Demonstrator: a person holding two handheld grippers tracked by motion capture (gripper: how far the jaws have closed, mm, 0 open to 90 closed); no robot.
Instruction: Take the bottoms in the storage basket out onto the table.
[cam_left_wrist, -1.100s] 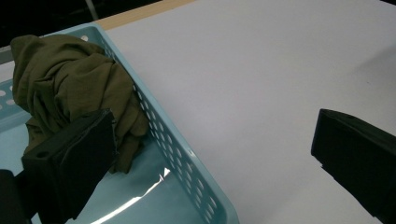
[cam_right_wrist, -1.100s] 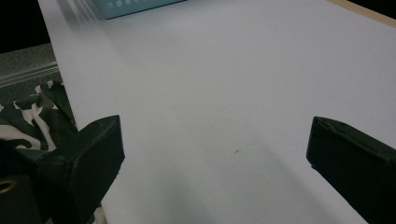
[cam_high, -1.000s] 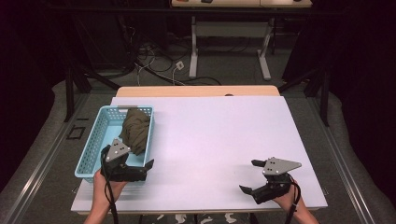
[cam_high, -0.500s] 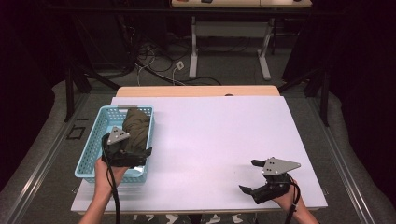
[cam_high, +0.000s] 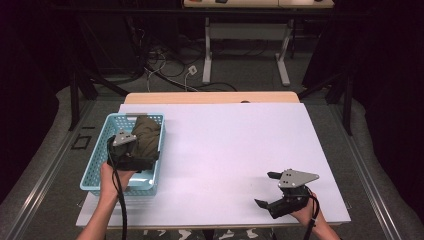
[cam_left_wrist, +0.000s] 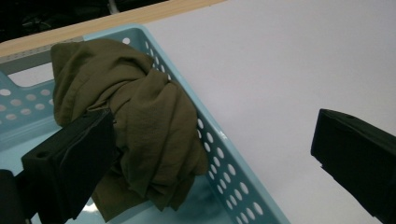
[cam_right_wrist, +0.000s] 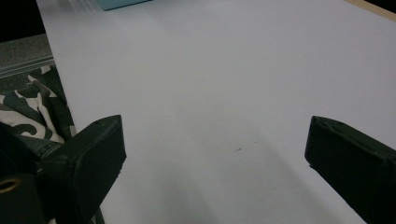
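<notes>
A crumpled olive-green cloth (cam_high: 147, 132) (cam_left_wrist: 140, 107) lies in a light blue perforated basket (cam_high: 100, 150) (cam_left_wrist: 224, 158) at the table's left. My left gripper (cam_high: 147, 159) (cam_left_wrist: 215, 126) is open over the basket's near right part. One jaw is inside against the cloth and the other hangs beyond the basket's right wall over the table. Nothing is clamped. Open and holding nothing, my right gripper (cam_high: 266, 189) (cam_right_wrist: 215, 135) rests low near the front right corner, jaws pointing left across bare white surface.
The white tabletop (cam_high: 225, 150) spreads between the basket and the right gripper, with a wooden strip (cam_high: 210, 97) along its far edge. Camouflage fabric (cam_right_wrist: 28, 107) shows past the near table edge. Desk legs and cables (cam_high: 200, 75) stand on the floor behind.
The left gripper has moved forward from the basket's near end to the cloth. The right gripper has stayed where it was, open.
</notes>
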